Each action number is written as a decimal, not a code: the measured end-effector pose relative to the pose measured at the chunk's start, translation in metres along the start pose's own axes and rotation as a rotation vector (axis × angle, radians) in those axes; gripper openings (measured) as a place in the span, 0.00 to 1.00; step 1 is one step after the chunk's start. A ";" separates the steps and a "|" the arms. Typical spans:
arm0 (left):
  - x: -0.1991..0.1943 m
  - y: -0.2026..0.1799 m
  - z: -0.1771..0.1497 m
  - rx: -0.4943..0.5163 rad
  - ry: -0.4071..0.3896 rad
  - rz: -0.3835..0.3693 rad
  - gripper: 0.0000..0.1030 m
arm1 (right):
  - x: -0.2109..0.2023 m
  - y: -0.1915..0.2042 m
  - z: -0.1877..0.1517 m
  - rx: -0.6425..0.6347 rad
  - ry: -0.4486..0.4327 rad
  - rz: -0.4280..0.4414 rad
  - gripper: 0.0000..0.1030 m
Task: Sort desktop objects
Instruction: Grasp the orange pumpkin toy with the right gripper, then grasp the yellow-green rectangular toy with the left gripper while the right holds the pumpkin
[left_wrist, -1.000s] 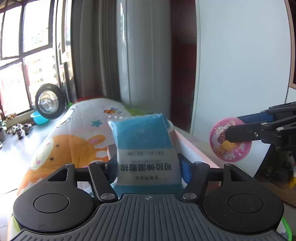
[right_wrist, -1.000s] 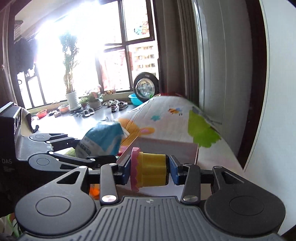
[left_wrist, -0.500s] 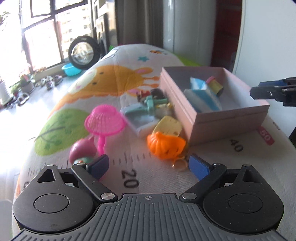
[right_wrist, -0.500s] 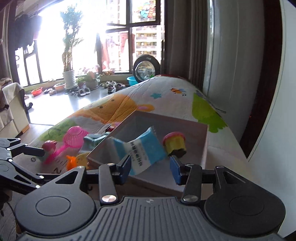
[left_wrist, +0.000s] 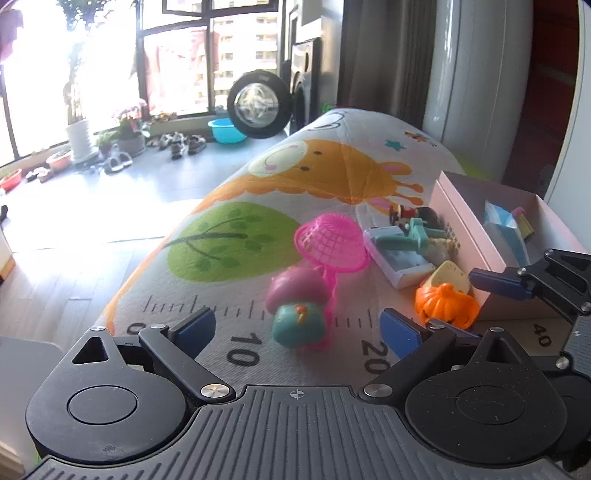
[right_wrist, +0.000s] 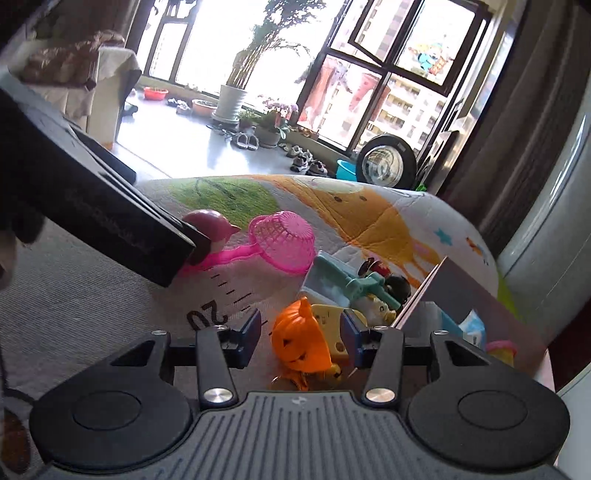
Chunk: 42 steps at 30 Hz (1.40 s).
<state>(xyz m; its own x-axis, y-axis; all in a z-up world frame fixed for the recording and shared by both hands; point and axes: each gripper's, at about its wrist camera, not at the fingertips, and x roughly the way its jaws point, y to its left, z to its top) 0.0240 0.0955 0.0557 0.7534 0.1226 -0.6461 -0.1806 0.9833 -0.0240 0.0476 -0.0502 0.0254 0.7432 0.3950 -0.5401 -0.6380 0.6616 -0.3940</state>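
The right hand-held gripper (right_wrist: 300, 334) hung half-open around the orange pumpkin toy (right_wrist: 301, 341) beside the pink box (right_wrist: 419, 295), pads not touching. Light, hollow, stiff plastic: best pinched across its ribbed sides. The left hand-held gripper (left_wrist: 297, 328), empty, was opening wide.

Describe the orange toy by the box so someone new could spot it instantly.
Find the pale pink cardboard box on the cartoon-print mat. At its near corner, beside a yellow cheese-wedge toy, sits the orange plastic pumpkin. It is the only orange toy there, ribbed, with a carved jack-o'-lantern face showing in the right wrist view.
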 end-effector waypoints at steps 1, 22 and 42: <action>0.000 0.003 -0.001 -0.003 0.003 0.004 0.96 | 0.005 0.003 0.000 -0.015 0.009 -0.013 0.40; 0.018 -0.081 -0.014 0.237 0.057 -0.294 0.97 | -0.088 -0.109 -0.082 0.455 0.203 -0.014 0.12; 0.019 -0.086 -0.029 0.289 0.086 -0.102 0.97 | -0.089 -0.057 -0.077 0.351 0.105 0.098 0.90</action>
<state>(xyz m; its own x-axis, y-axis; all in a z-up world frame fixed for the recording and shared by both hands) 0.0355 0.0092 0.0229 0.6997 0.0214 -0.7141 0.0900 0.9889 0.1179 0.0028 -0.1723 0.0386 0.6455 0.4117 -0.6434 -0.5835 0.8093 -0.0676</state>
